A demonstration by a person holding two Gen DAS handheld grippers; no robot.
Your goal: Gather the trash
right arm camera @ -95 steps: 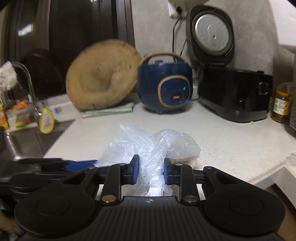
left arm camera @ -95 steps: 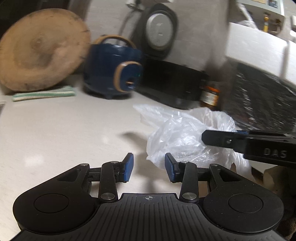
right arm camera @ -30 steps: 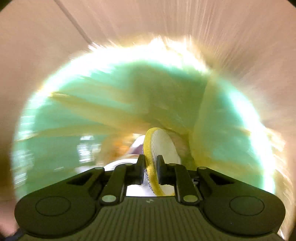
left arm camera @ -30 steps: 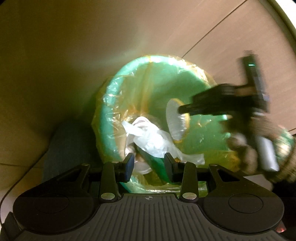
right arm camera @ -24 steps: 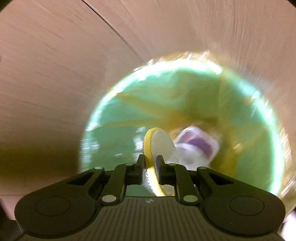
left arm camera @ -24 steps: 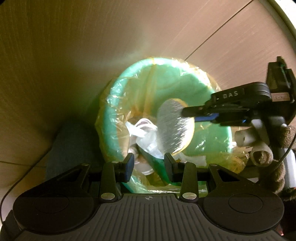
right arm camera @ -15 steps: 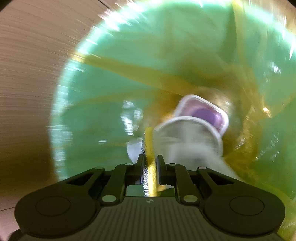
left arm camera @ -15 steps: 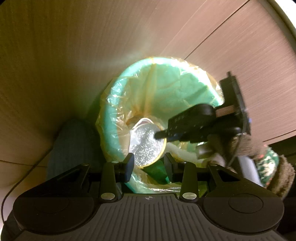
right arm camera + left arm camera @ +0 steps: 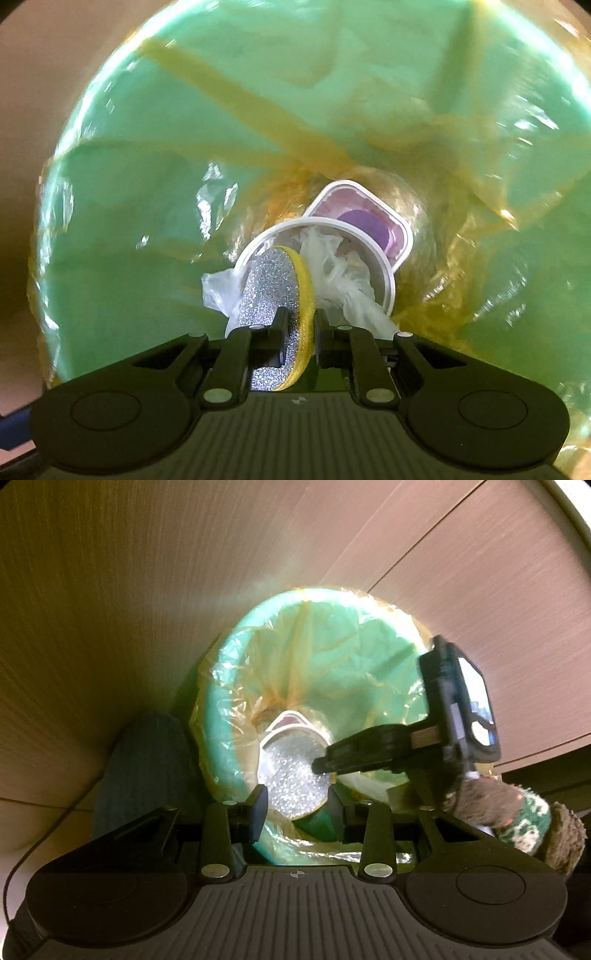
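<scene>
A green trash bin (image 9: 221, 716) lined with a yellowish clear bag stands on the floor by wood-look cabinet doors. My right gripper (image 9: 298, 326) points down into the bin (image 9: 147, 155), shut on a round silver glitter sponge (image 9: 273, 295) with a yellow edge. The left wrist view shows this sponge (image 9: 291, 775) hanging low inside the bin from the right gripper (image 9: 319, 766). Under it lie a white round cup (image 9: 380, 266), a crumpled white plastic bag (image 9: 332, 273) and a purple-tinted rectangular tub (image 9: 365, 218). My left gripper (image 9: 297, 805) hovers open over the near rim, holding nothing.
Cabinet fronts (image 9: 147, 572) rise behind the bin. A dark blue-grey slipper or foot (image 9: 144, 768) stands left of the bin. A hand in a brown and green patterned sleeve (image 9: 517, 812) holds the right gripper.
The right gripper has sunk deeper into the bin with the sponge. In its own view the bin's bottom and the trash there have grown larger. The left gripper has kept still.
</scene>
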